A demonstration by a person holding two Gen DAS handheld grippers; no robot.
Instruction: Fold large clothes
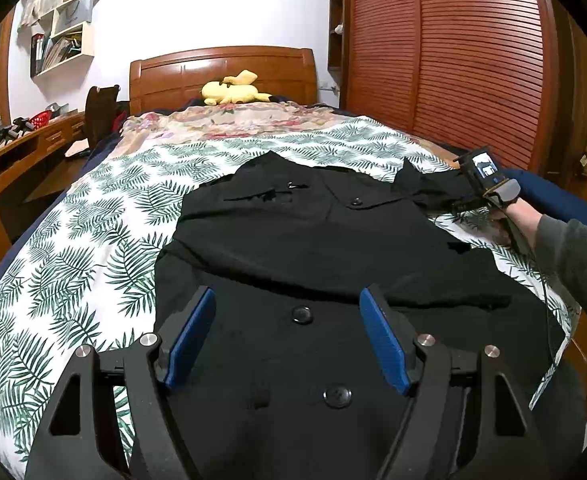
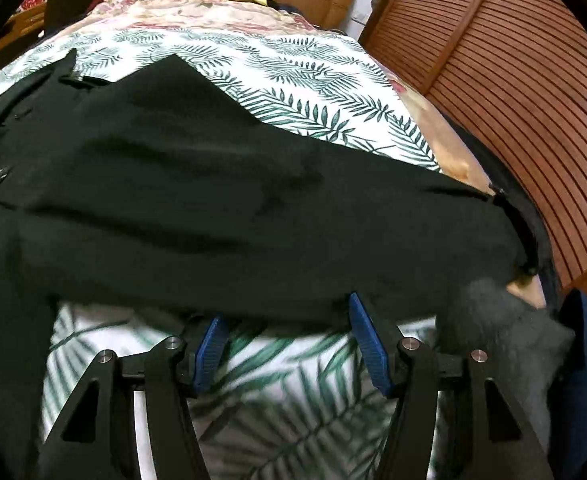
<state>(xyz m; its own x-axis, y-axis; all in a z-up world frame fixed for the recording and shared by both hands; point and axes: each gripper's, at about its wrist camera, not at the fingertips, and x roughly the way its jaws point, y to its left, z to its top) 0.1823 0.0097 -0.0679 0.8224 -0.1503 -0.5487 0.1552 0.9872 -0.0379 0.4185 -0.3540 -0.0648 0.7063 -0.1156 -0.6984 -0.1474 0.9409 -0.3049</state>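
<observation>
Black coat lies flat on the bed, sleeve stretched sideways. My right gripper, jaws apart and empty, nears that sleeve's edge; left gripper hangs unclenched over the coat's buttons. Risk: pinching the bedsheet beneath the sleeve too.

A home bedroom: bed with wooden headboard, plush toy, slatted wardrobe, wall shelves of books.
</observation>
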